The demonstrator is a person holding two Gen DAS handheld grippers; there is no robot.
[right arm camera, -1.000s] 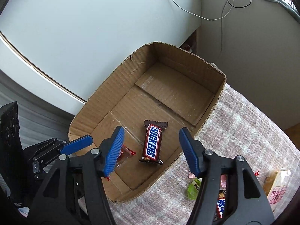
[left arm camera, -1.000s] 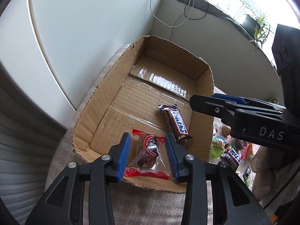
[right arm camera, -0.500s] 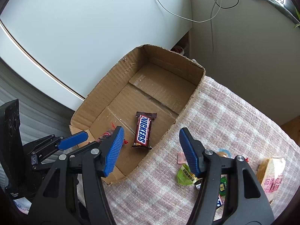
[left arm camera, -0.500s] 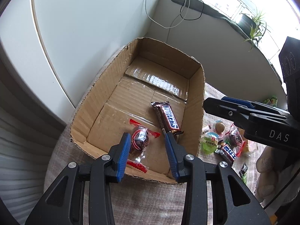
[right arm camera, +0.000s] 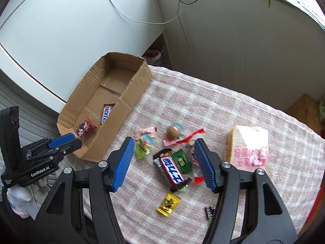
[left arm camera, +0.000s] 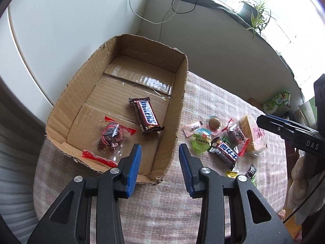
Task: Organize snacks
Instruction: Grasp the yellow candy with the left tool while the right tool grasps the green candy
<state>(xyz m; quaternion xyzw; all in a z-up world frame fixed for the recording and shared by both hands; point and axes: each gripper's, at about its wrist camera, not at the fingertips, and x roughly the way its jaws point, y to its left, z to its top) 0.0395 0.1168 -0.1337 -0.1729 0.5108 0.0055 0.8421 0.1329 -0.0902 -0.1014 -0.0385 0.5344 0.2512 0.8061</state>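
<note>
The left hand-held gripper (left arm camera: pixel 159 167) is held released, nothing between its blue pads, above the near right corner of the cardboard box (left arm camera: pixel 178 109). Inside the box, ahead and to the left of it, a Snickers bar (left arm camera: pixel 146 116) and a clear-wrapped candy with red ends (left arm camera: pixel 110 137) are seen lying just beside each other. The right hand-held gripper (right arm camera: pixel 164 164) is also released and empty, poised over the loose snacks on the checked cloth of the counter (right arm camera: pixel 203 105). Between its pads a dark bar with blue lettering (right arm camera: pixel 172 169) and a green packet (right arm camera: pixel 181 161) are framed. A yellow packet (right arm camera: pixel 168 203) lies nearer, a pale bread pack (right arm camera: pixel 248 145) to the right.
</note>
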